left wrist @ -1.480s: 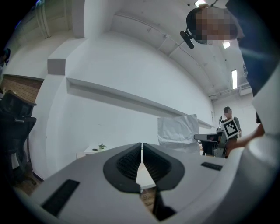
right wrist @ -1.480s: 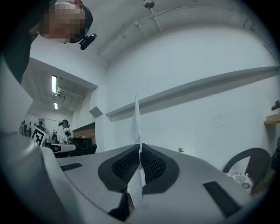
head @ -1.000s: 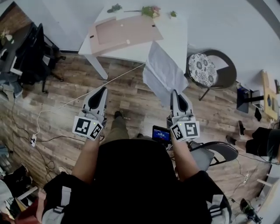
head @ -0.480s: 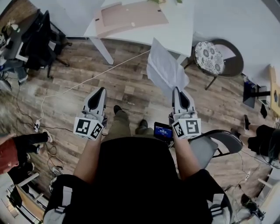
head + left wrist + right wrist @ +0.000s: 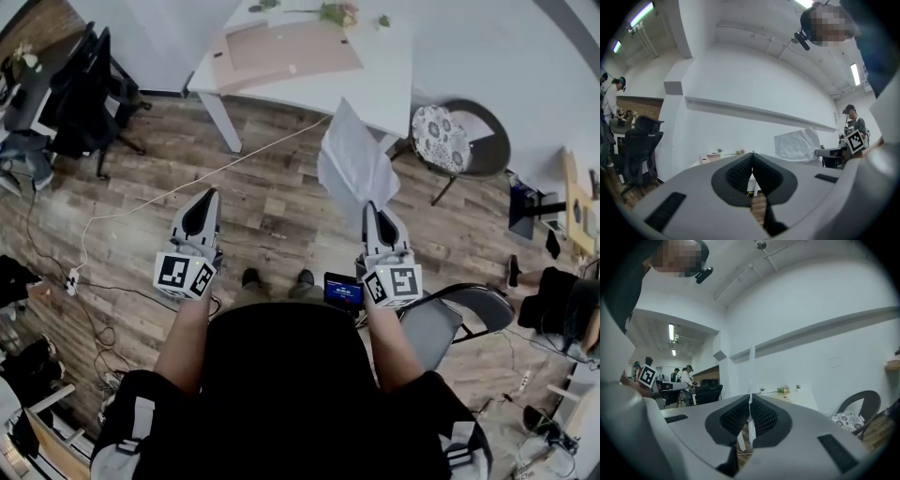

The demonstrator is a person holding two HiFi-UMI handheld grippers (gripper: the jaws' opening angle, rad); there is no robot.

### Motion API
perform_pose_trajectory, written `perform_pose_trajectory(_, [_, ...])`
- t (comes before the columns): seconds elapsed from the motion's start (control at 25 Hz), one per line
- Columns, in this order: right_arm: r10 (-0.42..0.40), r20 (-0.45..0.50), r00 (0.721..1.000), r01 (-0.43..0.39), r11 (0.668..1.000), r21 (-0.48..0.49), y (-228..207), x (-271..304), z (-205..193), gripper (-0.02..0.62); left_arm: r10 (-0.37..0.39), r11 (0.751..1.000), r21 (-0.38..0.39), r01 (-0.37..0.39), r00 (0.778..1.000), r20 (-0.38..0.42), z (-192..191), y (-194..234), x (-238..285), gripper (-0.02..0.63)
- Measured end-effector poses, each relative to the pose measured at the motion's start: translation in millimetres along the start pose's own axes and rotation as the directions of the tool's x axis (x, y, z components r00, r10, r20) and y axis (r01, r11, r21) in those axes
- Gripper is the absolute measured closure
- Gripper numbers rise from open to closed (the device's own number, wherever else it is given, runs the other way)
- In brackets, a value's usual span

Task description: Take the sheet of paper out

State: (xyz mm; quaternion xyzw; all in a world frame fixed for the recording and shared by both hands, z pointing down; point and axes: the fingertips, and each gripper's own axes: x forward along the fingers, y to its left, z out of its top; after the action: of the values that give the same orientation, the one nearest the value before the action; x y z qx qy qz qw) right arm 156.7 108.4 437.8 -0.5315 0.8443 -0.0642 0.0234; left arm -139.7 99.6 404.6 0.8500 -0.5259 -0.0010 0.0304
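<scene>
Wood-plank floor (image 5: 272, 202); white table (image 5: 375, 89) near the white wall (image 5: 487, 42), floral-cushioned chair (image 5: 441, 139) by its right corner, black office chair (image 5: 80, 103) at left.

Left gripper (image 5: 207, 194) level (jaws together), right gripper (image 5: 371, 207) clamped

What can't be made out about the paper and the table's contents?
1. White sheet of paper: edge-on in the right gripper view, faces unseen; lower edge hidden in the shut right tool.
2. Flat pink-brown cardboard piece on the white table: head view, too small to identify.
3. Small green sprigs: head view, tiny, one cut by the top edge.
</scene>
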Motion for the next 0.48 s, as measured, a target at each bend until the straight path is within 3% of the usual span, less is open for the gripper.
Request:
perform_pose_trajectory(0.28, [-0.007,-0.008,1.0,0.007,1.0,-0.007,35.8,26.4,1.4,0.578,0.03,0.999,-0.037,-0.029,0.999,0.014,0.8,45.8,-15.9,0.603])
perform_pose_trajectory(0.48, [-0.016,-0.022,1.0,0.015,1.0,-0.02,34.2,30.2,-1.6,0.578,-0.038,0.999,-0.021,0.038,0.999,0.007,-1.8,38.4,-14.6,0.602])
